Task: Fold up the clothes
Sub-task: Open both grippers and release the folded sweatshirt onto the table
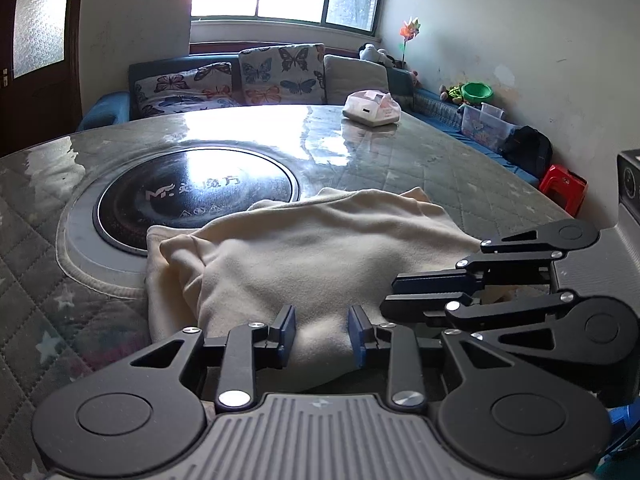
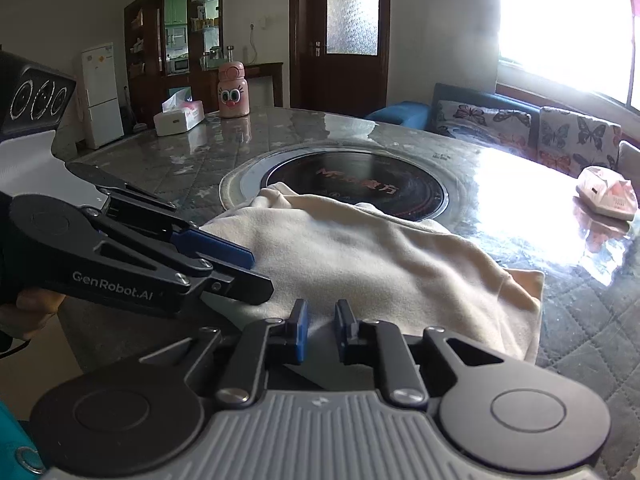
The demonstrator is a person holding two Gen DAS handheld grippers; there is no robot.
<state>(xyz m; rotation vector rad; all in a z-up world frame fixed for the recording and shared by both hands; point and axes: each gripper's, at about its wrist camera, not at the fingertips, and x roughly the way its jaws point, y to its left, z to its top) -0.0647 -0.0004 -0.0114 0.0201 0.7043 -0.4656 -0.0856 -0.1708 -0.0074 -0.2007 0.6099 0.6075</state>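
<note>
A: Edges first. The cream garment point(image 1: 304, 256) sits at the near rim of the table point(image 1: 420, 168), its near hem right at the edge. The far half of the table is bare and glossy, with room on both sides of the cloth.

B: Orientation?

A: Lying flat-ish, bunched, long axis roughly across the table edge, side to side in both views. In the right wrist view one squared corner point(image 2: 524, 292) points right; in the left wrist view a rumpled fold sits at the left end. The far edge laps onto the round black cooktop point(image 1: 200, 192) set into the table.

B: Claws?

A: Left gripper point(image 1: 322, 334): jaws partly apart with a ridge of the cloth rising between the blue pads, which look pressed against it. Right gripper point(image 2: 321, 330): jaws narrow, cloth pinched between them at the near hem. In the left view the right gripper comes in just beside, at the right, over the same hem; in the right view the left one comes in from the left. They are close together, not touching.

B: Clutter?

A: Tissue box point(image 2: 179, 118) and a pink bottle point(image 2: 233, 90) at the far rim, well apart from the cloth. A pink-white packet point(image 1: 372, 109) at the far right side. A sofa with butterfly cushions point(image 1: 280, 74) beyond the table, and a red stool point(image 1: 563, 188) beside it. Nothing lies on the cloth itself.
</note>
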